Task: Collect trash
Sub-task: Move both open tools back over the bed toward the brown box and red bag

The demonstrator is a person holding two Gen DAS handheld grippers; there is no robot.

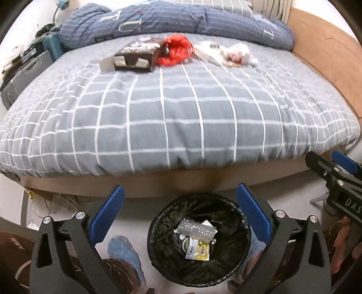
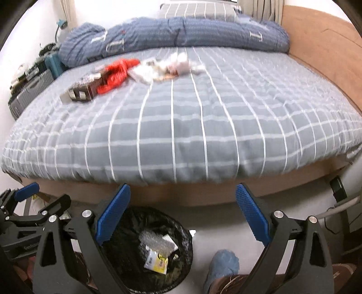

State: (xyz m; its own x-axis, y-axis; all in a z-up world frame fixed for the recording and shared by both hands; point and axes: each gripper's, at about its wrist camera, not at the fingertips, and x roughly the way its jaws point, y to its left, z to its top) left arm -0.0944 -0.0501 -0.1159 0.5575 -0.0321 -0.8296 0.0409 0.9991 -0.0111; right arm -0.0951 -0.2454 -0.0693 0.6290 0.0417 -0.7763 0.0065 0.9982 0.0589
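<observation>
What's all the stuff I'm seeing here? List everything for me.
Bed: one, grey with white grid, filling the middle.
Duvet: one, blue, bunched at the far end.
Box: one, dark brown, on the bed, far left.
Red wrapper: one, beside the box.
White litter: a pile, right of the wrapper.
Bin: one, black liner, on the floor, holding bubble wrap and a yellow packet.
Cases: grey, left of the bed.
Left tool: open, empty.
Right tool: open, empty.
</observation>
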